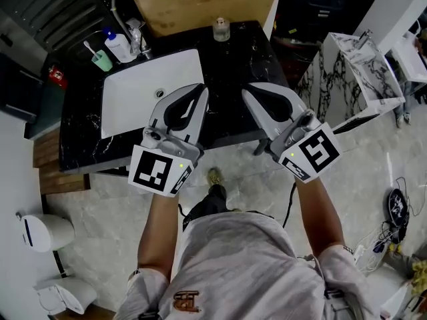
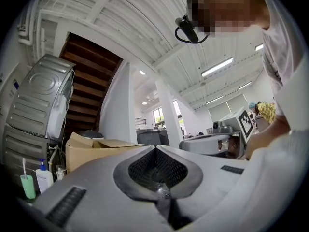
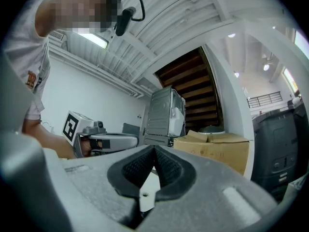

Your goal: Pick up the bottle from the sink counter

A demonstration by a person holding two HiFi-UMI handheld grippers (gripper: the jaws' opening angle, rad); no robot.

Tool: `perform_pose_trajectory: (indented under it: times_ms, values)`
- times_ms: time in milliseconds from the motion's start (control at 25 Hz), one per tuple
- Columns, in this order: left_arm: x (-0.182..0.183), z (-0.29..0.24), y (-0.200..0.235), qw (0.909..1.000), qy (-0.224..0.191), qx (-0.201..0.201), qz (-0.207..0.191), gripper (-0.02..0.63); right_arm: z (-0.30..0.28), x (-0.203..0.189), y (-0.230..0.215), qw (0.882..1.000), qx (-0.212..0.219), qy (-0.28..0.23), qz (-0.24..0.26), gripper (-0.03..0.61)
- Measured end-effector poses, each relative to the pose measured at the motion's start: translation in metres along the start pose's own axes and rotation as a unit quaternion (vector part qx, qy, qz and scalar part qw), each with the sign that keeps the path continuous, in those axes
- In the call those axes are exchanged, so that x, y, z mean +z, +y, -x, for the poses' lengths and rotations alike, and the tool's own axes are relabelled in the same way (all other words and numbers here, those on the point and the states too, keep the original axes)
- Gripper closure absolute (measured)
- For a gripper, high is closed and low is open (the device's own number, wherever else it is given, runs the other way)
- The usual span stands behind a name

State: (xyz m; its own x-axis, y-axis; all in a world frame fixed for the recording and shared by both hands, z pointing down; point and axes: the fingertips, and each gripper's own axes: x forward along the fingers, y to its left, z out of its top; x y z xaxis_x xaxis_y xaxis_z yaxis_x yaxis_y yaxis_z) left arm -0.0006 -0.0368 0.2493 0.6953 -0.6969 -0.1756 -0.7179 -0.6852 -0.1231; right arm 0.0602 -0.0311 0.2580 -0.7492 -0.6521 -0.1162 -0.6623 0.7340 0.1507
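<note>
A white pump bottle with a blue top (image 1: 119,47) stands at the back left of the black sink counter (image 1: 233,79), beside the tap (image 1: 137,39). In the left gripper view the bottle (image 2: 44,178) shows low at the left. My left gripper (image 1: 200,89) is held over the white basin's (image 1: 133,99) right edge, shut and empty. Over the counter's front hangs my right gripper (image 1: 248,92), shut as well with nothing in it. Both are far from the bottle. Each gripper view shows closed tips, left (image 2: 155,151) and right (image 3: 154,149), tilted up toward the ceiling.
A green cup with a toothbrush (image 1: 101,60) stands left of the bottle. At the counter's back are a small glass jar (image 1: 221,29) and a cardboard box (image 1: 203,2). A marble pedestal basin (image 1: 347,79) stands to the right; cables (image 1: 400,209) lie on the floor.
</note>
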Motion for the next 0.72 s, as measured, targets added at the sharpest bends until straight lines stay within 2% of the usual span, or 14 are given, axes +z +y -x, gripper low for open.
perform_pose_trajectory:
  times_ms: [400, 560, 720]
  values:
    - [-0.002, -0.046, 0.074, 0.9996, -0.015, -0.025, 0.002, 0.614, -0.073, -0.01, -0.054, 0.999, -0.035, 0.019, 0.008, 0.577]
    - [-0.015, -0.062, 0.099, 0.9992, 0.001, -0.039, -0.006, 0.614, -0.1, -0.019, -0.07, 0.998, -0.047, 0.031, 0.011, 0.577]
    - [-0.021, -0.076, 0.117, 0.9988, -0.002, -0.048, 0.008, 0.614, -0.119, -0.03, -0.082, 0.997, -0.056, 0.047, 0.013, 0.577]
